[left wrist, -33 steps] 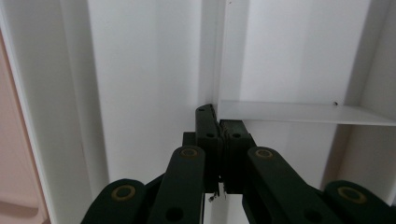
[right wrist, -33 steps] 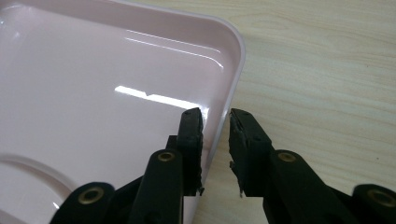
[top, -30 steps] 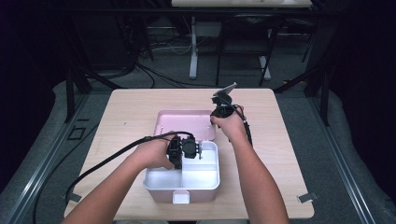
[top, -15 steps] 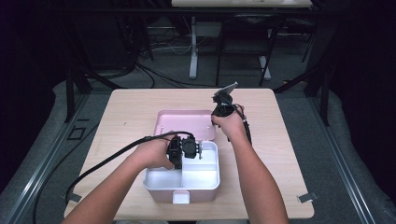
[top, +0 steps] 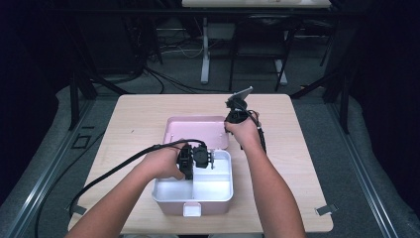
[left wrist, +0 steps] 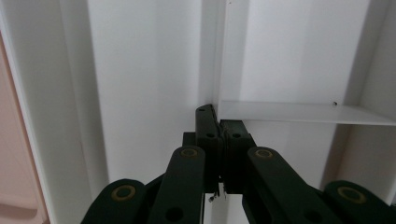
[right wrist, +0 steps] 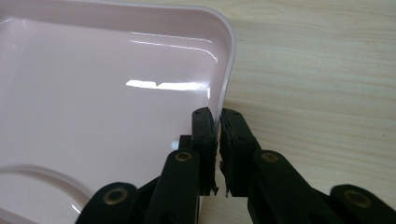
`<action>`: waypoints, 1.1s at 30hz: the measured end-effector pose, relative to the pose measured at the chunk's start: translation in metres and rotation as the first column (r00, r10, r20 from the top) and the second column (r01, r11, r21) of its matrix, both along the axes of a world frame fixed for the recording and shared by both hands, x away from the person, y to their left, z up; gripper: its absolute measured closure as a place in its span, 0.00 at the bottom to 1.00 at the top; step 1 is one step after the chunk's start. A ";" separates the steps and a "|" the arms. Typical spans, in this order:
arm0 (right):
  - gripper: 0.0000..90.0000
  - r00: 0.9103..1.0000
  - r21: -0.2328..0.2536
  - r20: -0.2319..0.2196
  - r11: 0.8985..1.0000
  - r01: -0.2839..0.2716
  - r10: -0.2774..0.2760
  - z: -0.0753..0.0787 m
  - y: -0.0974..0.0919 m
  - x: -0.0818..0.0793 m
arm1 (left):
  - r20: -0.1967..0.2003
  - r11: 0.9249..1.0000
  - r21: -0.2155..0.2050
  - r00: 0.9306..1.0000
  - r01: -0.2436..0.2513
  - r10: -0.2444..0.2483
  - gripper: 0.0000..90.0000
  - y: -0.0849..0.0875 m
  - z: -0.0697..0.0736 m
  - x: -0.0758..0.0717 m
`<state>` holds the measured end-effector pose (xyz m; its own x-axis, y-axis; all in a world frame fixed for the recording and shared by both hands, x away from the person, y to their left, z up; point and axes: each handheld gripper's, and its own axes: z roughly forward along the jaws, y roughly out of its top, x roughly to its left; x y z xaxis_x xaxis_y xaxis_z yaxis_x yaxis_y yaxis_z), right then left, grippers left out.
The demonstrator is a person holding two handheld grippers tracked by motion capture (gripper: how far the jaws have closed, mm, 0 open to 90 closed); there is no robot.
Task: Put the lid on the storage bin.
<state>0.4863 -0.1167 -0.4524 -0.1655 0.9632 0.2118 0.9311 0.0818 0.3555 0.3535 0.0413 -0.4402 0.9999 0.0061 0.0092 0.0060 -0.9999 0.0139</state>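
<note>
The white box (top: pixel 198 186) sits at the near middle of the counter (top: pixel 307 163), its pink lid (top: pixel 195 131) lying just beyond it. The left gripper (left wrist: pixel 219 122) is clamped on the box's inner divider (left wrist: pixel 299 112), probably to steady it. The right gripper (right wrist: pixel 217 122) has just been closing and pinches the lid's right rim, likely to lift it over the box.

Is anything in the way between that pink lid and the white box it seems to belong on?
Yes. The left gripper is down inside the white box, its fingers shut on the inner divider. The right gripper has just closed on the pink lid's rim.
</note>
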 end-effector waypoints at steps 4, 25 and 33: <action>0.95 1.000 -0.009 0.008 1.000 -0.003 0.003 0.005 0.001 -0.001 | 0.003 1.000 0.001 1.000 0.002 -0.002 0.98 0.000 0.000 0.000; 0.97 0.997 0.003 0.076 1.000 -0.003 0.003 0.024 0.001 -0.009 | -0.005 1.000 0.002 1.000 0.003 -0.003 0.98 0.000 0.000 0.000; 0.97 0.996 0.004 0.091 1.000 -0.004 0.004 0.027 0.001 -0.012 | -0.005 1.000 0.002 1.000 0.003 -0.003 0.98 0.000 0.000 0.001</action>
